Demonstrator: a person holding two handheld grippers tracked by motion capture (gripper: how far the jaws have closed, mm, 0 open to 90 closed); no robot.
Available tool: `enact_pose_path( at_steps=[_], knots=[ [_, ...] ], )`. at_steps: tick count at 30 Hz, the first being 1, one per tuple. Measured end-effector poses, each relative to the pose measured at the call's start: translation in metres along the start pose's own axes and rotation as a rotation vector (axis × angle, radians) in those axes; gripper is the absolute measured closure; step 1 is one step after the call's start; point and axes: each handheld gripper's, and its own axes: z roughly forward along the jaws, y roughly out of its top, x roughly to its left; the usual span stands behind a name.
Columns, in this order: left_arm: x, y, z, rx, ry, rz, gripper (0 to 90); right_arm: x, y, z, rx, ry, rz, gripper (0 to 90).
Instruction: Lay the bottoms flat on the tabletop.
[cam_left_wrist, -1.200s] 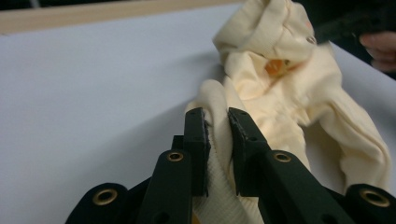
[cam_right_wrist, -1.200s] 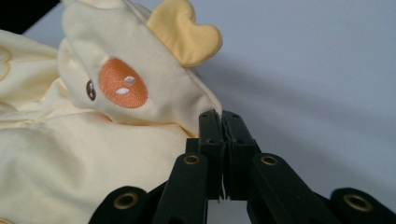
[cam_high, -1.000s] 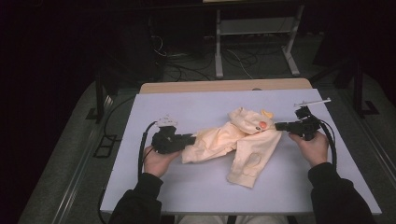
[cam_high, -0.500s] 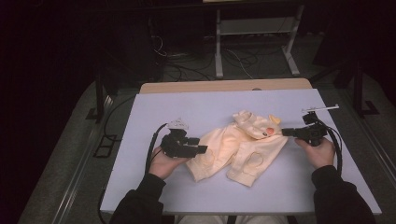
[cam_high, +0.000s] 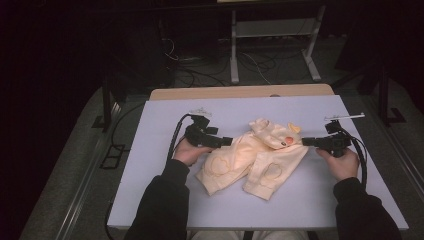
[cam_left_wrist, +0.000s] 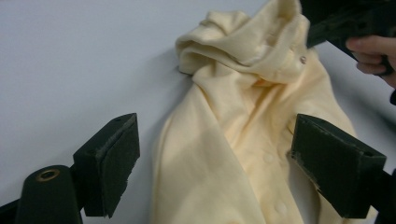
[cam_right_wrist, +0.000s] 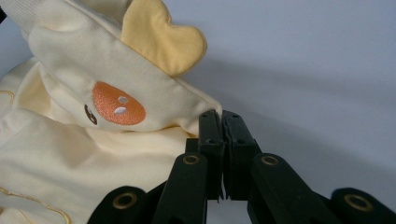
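In the high view, a cream baby garment (cam_high: 255, 160) is seen crumpled at the middle of the pale surface (cam_high: 150, 200), its two legs pointing toward the person. The left gripper (cam_high: 226, 142) is held at the garment's left edge, the right gripper (cam_high: 306, 141) at its right edge by the hood.

In the left gripper view, the jaws are seen released and spread wide, having just been opening; the garment (cam_left_wrist: 233, 154) lies between and beyond them, untouched by either pad, with small snap buttons visible along its front. The other gripper (cam_left_wrist: 345, 21) is glimpsed at the far corner.

In the right gripper view, the jaws are seen clenched together on a thin edge of the garment (cam_right_wrist: 70, 154) below its hood, beside an embroidered orange patch (cam_right_wrist: 116, 103) and a yellow ear (cam_right_wrist: 163, 39).
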Motion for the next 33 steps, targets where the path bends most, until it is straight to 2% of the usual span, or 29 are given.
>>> enact_pose_path(
  at_steps=[4, 7, 9, 12, 15, 17, 18, 20, 23, 26, 28, 33],
  knots=[
    [0.012, 0.004, 0.015, 0.028, 0.009, -0.031, 15.1, 0.0, 0.0, 0.0, -0.002, 0.0, -0.002, 85.9],
    [0.019, 0.003, 0.027, 0.032, -0.012, -0.074, 16.6, 0.001, 0.0, 0.0, -0.005, 0.004, 0.004, 85.9],
    [0.024, 0.002, 0.034, 0.051, -0.012, -0.116, 18.7, 0.001, 0.0, -0.001, -0.009, 0.009, 0.012, 85.9],
    [0.029, 0.001, 0.043, 0.087, -0.04, -0.155, 21.2, 0.001, 0.0, -0.001, -0.012, 0.008, 0.009, 86.0],
    [0.03, 0.0, 0.05, 0.125, -0.036, -0.173, 29.0, 0.001, 0.0, -0.001, -0.011, 0.01, 0.008, 86.0],
    [0.03, -0.001, 0.054, 0.157, -0.021, -0.191, 41.1, 0.0, 0.0, 0.0, -0.01, 0.01, 0.009, 86.0],
    [0.03, -0.002, 0.056, 0.175, -0.035, -0.197, 46.5, 0.0, 0.0, 0.0, -0.009, 0.009, 0.009, 86.0],
    [0.029, -0.004, 0.06, 0.205, -0.073, -0.186, 55.7, 0.001, 0.0, 0.0, -0.011, 0.011, 0.008, 85.9],
    [0.028, -0.004, 0.062, 0.227, -0.098, -0.165, 69.4, 0.001, 0.001, 0.0, -0.011, 0.012, 0.007, 85.9],
    [0.029, -0.001, 0.061, 0.254, -0.096, -0.163, 79.2, 0.001, 0.001, 0.0, -0.007, 0.014, 0.011, 85.9],
    [0.029, 0.002, 0.06, 0.262, -0.095, -0.166, 82.5, 0.0, 0.001, 0.0, -0.007, 0.015, 0.013, 85.8],
    [0.026, 0.004, 0.053, 0.246, -0.068, -0.129, 84.6, 0.001, 0.001, -0.001, -0.011, 0.017, 0.013, 85.8]
  ],
)
